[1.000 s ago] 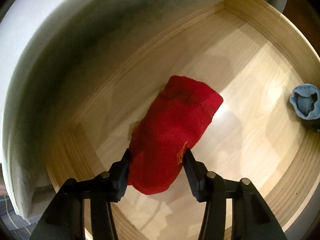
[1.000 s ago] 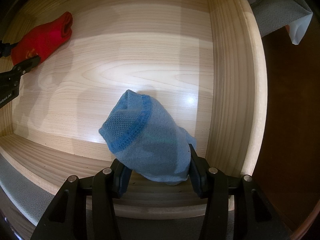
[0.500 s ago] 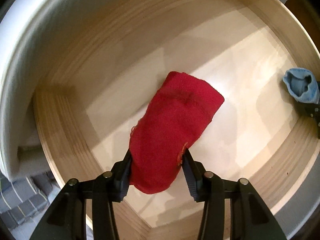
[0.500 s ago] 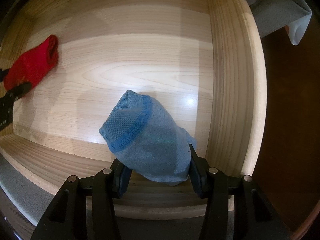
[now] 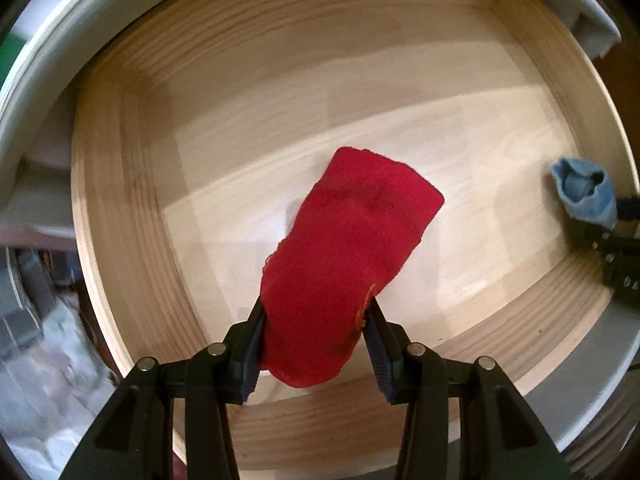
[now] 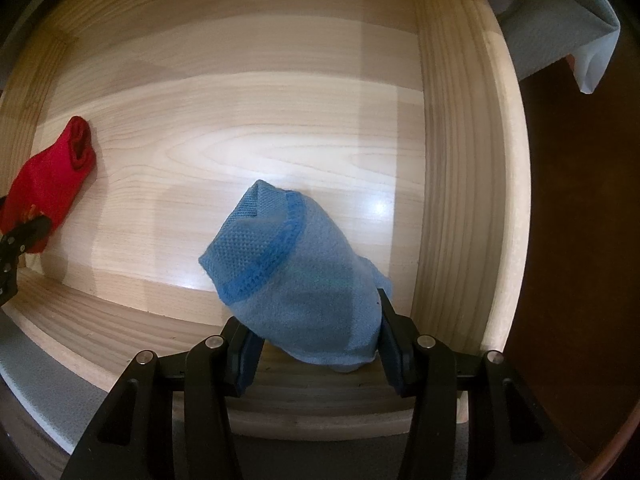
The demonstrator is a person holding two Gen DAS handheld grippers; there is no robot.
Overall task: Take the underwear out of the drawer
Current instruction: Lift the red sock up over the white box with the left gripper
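Red underwear (image 5: 352,256) clamped in the left gripper (image 5: 316,344), blue underwear (image 6: 300,292) in the right gripper (image 6: 316,348): both hang above the drawer (image 6: 452,160) floor, so next carry them toward six o'clock, clear of the rim

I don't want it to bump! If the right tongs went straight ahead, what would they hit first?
Probably the drawer's wooden bottom, past the blue cloth they hold. How far is unclear.
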